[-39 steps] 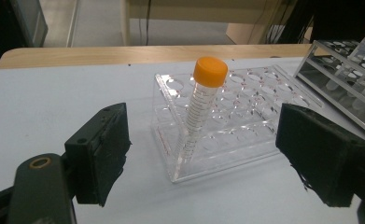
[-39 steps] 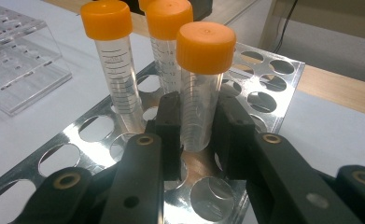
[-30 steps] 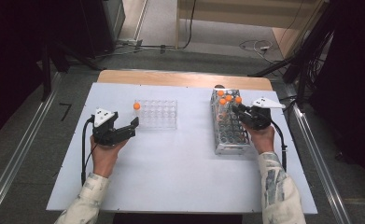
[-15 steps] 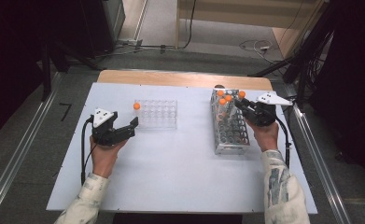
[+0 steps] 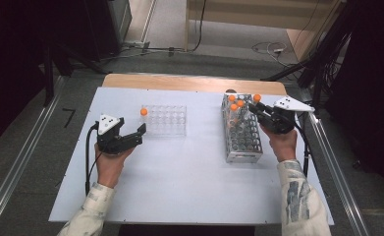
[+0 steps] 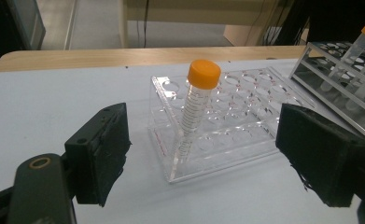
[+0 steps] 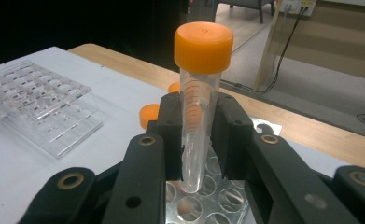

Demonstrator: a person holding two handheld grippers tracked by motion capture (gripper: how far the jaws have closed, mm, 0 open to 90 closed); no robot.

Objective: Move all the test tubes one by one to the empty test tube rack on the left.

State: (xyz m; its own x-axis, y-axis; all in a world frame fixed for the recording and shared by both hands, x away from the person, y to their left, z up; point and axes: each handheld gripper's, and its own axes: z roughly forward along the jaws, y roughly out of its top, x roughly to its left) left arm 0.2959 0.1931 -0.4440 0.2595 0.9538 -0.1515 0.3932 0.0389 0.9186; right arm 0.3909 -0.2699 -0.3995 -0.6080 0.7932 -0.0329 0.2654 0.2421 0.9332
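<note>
Above metal rack (image 5: 242, 142) near table's right edge, right gripper (image 7: 196, 140) jaws grasping orange-capped tube (image 7: 200, 93); left gripper (image 6: 203, 154) jaws released

No lettering is legible anywhere; the graduation marks on the tube (image 7: 196, 126) are too blurred to read.

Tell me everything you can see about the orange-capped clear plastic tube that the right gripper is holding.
The orange-capped clear plastic tube is slim, see-through, printed with graduation marks and closed by a ribbed orange screw cap. It stands nearly upright, clamped at mid-body between the black pads of the right gripper, its rounded tip just above the holes of the metal tube rack. It looks empty.
</note>
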